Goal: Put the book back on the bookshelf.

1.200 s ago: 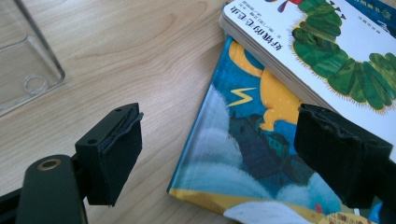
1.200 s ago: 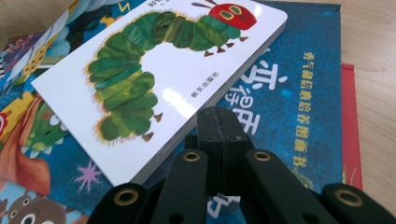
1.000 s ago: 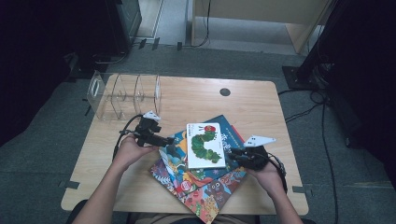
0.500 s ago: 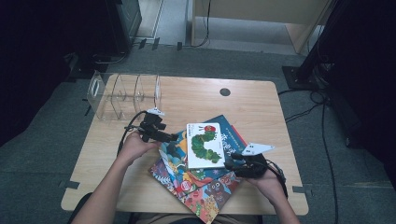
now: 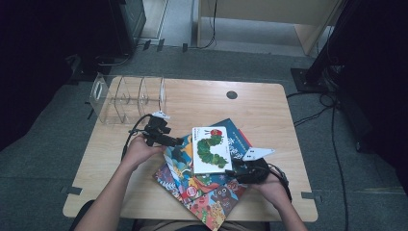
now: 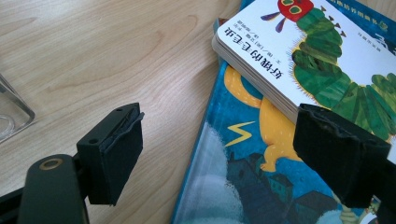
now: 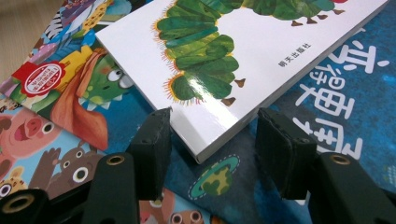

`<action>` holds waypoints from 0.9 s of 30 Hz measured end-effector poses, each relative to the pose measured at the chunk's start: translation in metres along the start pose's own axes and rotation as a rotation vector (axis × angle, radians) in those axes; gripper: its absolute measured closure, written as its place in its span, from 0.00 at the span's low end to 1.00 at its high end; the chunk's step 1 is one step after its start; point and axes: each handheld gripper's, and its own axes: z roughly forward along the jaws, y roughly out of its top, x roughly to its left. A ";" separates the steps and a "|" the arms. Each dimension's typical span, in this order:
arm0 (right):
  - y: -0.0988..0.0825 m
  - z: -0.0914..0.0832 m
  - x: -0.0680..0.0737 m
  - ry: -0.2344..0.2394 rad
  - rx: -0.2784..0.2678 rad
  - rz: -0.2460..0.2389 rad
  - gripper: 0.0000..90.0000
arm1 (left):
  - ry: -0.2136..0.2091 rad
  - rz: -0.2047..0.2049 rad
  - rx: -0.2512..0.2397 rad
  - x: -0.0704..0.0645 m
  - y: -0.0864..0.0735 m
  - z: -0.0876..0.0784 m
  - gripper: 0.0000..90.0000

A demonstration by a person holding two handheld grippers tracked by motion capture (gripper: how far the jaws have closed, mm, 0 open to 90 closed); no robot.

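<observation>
A white caterpillar picture book (image 5: 210, 149) lies on top of a fanned pile: a blue book (image 5: 239, 140) and colourful animal books (image 5: 207, 198). My left gripper (image 5: 179, 141) is open at the pile's left edge. Its jaws straddle the edge of a blue illustrated book (image 6: 233, 186), and its right pad (image 6: 341, 158) is by the caterpillar book (image 6: 299, 51). My right gripper (image 5: 232, 172) is at that book's near right corner. Its jaws have just been opening. The corner (image 7: 201, 149) sits between them with gaps on both sides.
A clear acrylic divider rack (image 5: 127, 98) stands at the wooden table's (image 5: 269, 110) back left. A black grommet (image 5: 232, 95) is near the back edge. Cables trail on the grey floor around the table. Bare wood lies behind and left of the books.
My right gripper has slid slightly toward me and leftwards to the caterpillar book's corner. The left hand has barely shifted.
</observation>
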 end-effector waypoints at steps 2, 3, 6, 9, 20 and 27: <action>0.001 0.002 -0.001 -0.006 -0.003 -0.006 0.54 | -0.006 -0.004 0.000 0.000 0.000 0.000 0.18; 0.002 0.003 -0.002 -0.010 -0.005 -0.006 0.54 | -0.010 -0.004 0.002 -0.001 0.000 0.000 0.18; 0.004 0.005 -0.005 -0.008 -0.012 -0.007 0.55 | -0.005 0.012 0.012 -0.003 0.000 0.003 0.18; 0.006 0.008 -0.008 -0.012 -0.023 0.002 0.56 | -0.003 0.012 0.013 -0.003 0.000 0.004 0.18; 0.014 0.018 -0.012 -0.018 -0.032 -0.006 0.56 | -0.019 -0.012 0.017 -0.001 0.003 0.013 0.18; 0.020 0.026 -0.011 -0.027 -0.037 -0.009 0.56 | -0.020 -0.027 0.017 0.000 0.009 0.016 0.15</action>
